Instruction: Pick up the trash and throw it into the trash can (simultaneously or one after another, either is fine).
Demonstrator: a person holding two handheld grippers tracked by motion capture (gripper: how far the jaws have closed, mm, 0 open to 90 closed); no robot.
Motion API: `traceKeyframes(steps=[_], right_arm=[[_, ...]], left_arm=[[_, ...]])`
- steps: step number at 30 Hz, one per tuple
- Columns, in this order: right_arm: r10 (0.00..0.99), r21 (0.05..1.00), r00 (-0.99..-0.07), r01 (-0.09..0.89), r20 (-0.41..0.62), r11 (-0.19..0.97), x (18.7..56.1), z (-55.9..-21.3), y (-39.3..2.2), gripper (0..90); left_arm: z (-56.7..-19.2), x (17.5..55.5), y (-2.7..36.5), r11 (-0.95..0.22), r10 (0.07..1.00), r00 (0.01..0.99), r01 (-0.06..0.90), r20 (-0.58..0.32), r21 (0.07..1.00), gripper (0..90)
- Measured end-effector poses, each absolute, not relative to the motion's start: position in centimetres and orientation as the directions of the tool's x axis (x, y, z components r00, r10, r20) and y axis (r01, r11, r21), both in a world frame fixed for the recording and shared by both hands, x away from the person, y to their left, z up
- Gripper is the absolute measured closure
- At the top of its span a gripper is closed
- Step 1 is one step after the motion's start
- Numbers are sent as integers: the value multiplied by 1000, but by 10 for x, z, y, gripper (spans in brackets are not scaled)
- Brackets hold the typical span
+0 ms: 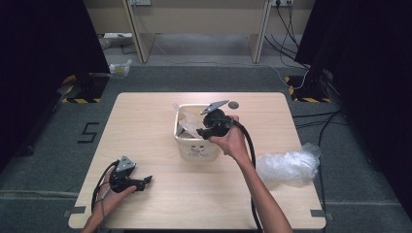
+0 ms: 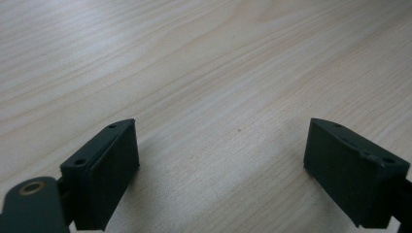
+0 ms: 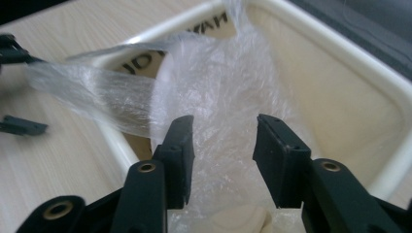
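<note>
Wooden table (image 1: pixel 145 126), grey floor around it. Your right gripper (image 3: pixel 221 145) is over the white bin (image 3: pixel 340 53), jaws partly apart around the clear plastic bag (image 3: pixel 218 87) draped over the bin's rim, pads not pressing. Your left gripper (image 1: pixel 145 181) rests near the table's front-left corner, jaws wide apart. Another crumpled plastic bag (image 1: pixel 289 166) lies at the right.

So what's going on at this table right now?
A person is working a clear plastic bag into a small cream bin in the middle of the table. The right gripper reaches into the bin with its jaws apart around the plastic, not pressing it. The left gripper rests open over bare wood near the front left. Another crumpled plastic bag lies to the right.
</note>
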State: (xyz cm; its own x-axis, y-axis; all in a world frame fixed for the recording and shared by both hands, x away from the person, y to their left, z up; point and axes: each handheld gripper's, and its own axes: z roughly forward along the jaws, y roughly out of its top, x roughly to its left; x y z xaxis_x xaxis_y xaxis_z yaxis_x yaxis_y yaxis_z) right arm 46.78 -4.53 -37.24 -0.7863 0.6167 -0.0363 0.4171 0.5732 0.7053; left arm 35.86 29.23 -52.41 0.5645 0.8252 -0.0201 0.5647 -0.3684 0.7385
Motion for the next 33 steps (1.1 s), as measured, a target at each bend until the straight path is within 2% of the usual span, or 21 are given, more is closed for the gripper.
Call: traceKeyframes(steps=[4, 9, 20, 33], right_arm=[[618, 746, -785, 385, -45, 544, 458, -360, -54, 465], [625, 797, -780, 352, -40, 490, 450, -347, -64, 404], [657, 834, -748, 302, -94, 463, 433, -333, -89, 381], [753, 832, -648, 353, -113, 429, 417, -342, -154, 370]], left_arm=[[-524, 359, 292, -371, 824, 566, 565, -19, 737, 116], [-524, 359, 292, -371, 824, 566, 564, -18, 737, 116], [-524, 359, 292, -371, 824, 566, 564, -18, 737, 116], [-524, 359, 292, -371, 824, 566, 564, -19, 738, 116]])
